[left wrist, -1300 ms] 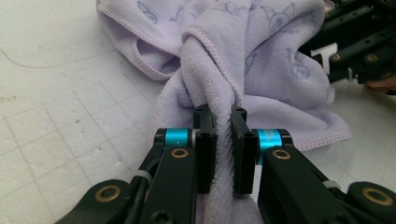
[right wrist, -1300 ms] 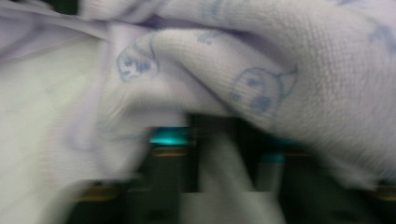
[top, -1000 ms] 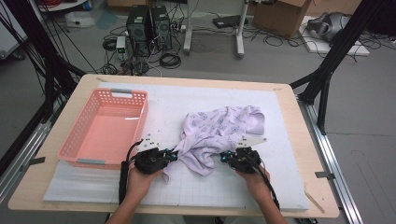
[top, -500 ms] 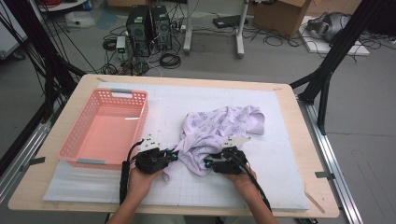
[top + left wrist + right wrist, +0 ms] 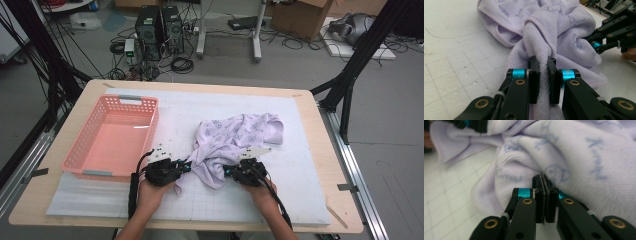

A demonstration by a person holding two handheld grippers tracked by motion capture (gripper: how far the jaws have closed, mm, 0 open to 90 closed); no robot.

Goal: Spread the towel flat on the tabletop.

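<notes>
Two grippers, one lilac towel (image 5: 235, 137), crumpled mid-desk toward the near edge. Left gripper (image 5: 543, 75) clamps a bunched fold; right gripper (image 5: 545, 191), jaws just closing, looks nearly shut against the cloth, grip uncertain. Advice: confirm that pinch, then pull the ends evenly apart.

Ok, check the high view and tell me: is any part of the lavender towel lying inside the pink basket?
No, the lavender towel lies crumpled on the white mat to the right of the pink basket, and the basket's floor is bare.
</notes>
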